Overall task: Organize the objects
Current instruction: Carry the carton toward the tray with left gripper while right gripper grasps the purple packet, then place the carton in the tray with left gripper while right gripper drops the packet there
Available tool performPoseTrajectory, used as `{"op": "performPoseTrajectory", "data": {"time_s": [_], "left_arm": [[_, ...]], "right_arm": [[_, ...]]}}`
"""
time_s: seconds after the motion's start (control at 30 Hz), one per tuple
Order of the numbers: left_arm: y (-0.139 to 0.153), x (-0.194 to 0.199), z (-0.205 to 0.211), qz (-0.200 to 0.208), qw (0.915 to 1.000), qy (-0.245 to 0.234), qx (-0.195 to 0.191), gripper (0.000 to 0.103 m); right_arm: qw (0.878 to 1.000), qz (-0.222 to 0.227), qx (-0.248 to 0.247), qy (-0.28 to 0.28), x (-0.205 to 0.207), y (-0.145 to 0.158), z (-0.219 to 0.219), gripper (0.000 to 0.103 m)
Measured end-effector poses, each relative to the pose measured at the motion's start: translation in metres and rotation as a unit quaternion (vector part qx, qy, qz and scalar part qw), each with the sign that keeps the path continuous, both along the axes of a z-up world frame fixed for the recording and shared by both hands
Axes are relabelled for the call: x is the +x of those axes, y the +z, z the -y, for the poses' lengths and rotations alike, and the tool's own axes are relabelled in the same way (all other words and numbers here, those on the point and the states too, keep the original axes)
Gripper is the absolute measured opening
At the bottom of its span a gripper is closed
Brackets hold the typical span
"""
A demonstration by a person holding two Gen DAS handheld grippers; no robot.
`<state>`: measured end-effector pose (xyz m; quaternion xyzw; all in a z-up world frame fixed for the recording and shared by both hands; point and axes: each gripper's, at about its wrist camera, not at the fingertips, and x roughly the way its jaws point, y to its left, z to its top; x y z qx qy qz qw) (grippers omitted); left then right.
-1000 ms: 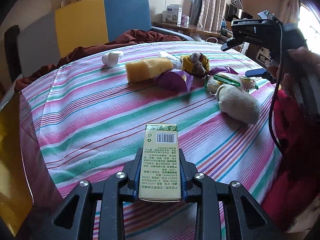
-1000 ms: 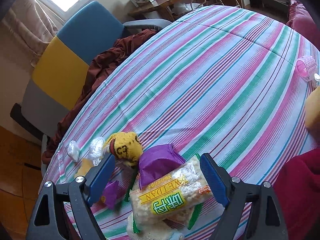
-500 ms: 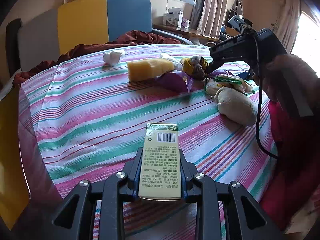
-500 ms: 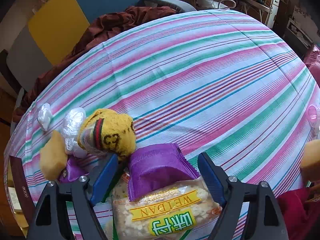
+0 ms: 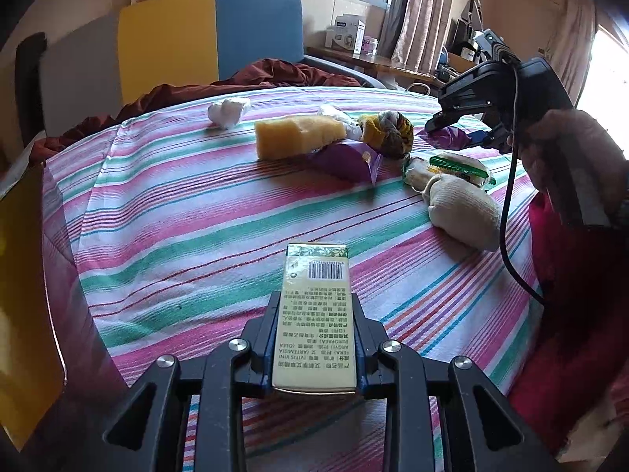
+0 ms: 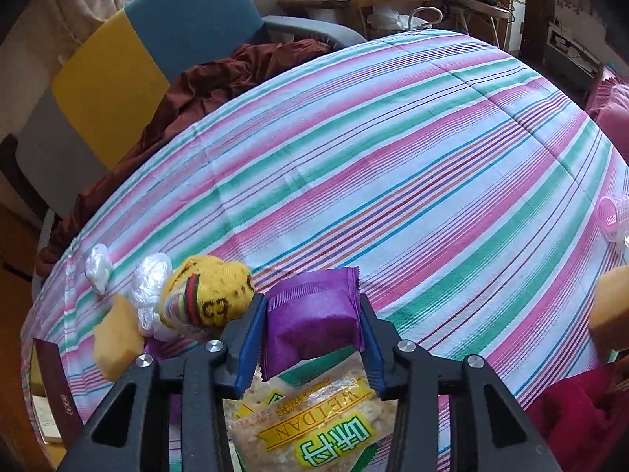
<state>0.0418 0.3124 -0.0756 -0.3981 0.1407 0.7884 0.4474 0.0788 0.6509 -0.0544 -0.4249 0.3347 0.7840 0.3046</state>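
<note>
— What has the left gripper (image 5: pixel 314 338) got?

— Its jaws are clamped on a pale green cardboard carton (image 5: pixel 314 314) with a barcode and small print, held above the near edge of the striped bedspread (image 5: pixel 188 212), clear of the pile.

— And the right gripper (image 6: pixel 312 330)?

— Its jaws are closing, and a purple foil sachet (image 6: pixel 310 314) sits between the blue pads (image 6: pixel 249 338), which press on both its sides. Under it lies a clear bag of puffed rice snack with a green and yellow label (image 6: pixel 314 428).

— Where is the rest?

— Bunched toward the bedspread's right edge in the left wrist view: a yellow sponge block (image 5: pixel 298 135), a yellow knitted sock ball with a red and green band (image 6: pixel 208 299) just left of the sachet, a second purple packet (image 5: pixel 348 161), a cream sock roll (image 5: pixel 464 210), and crumpled clear plastic (image 5: pixel 228 112) nearer the far edge. A pink plastic roller (image 6: pixel 613 216) lies well apart at the right wrist view's right side.
</note>
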Motion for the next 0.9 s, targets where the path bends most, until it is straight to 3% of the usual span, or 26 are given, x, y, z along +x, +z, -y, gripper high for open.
{"op": "performPoseTrajectory", "data": {"time_s": [0.27, 0.5, 0.6, 0.77, 0.9], "left_arm": [[0.044, -0.007, 0.037, -0.005, 0.9980, 0.047, 0.042, 0.030], [0.067, -0.035, 0.105, -0.004, 0.9881, 0.146, 0.047, 0.030], [0.068, -0.051, 0.148, -0.009, 0.9758, 0.217, 0.027, 0.030], [0.053, -0.071, 0.227, -0.002, 0.9458, 0.324, -0.017, 0.030], [0.039, -0.078, 0.265, 0.010, 0.9255, 0.376, -0.042, 0.030]], "right_arm": [[0.999, -0.045, 0.019, 0.005, 0.002, 0.020, 0.011, 0.044], [0.995, -0.079, 0.044, 0.032, -0.005, 0.034, 0.022, 0.044], [0.994, -0.085, 0.061, 0.034, -0.004, 0.041, 0.025, 0.044], [0.992, -0.098, 0.065, 0.035, 0.002, 0.046, 0.027, 0.044], [0.991, -0.097, 0.074, 0.047, -0.002, 0.047, 0.032, 0.044]]}}
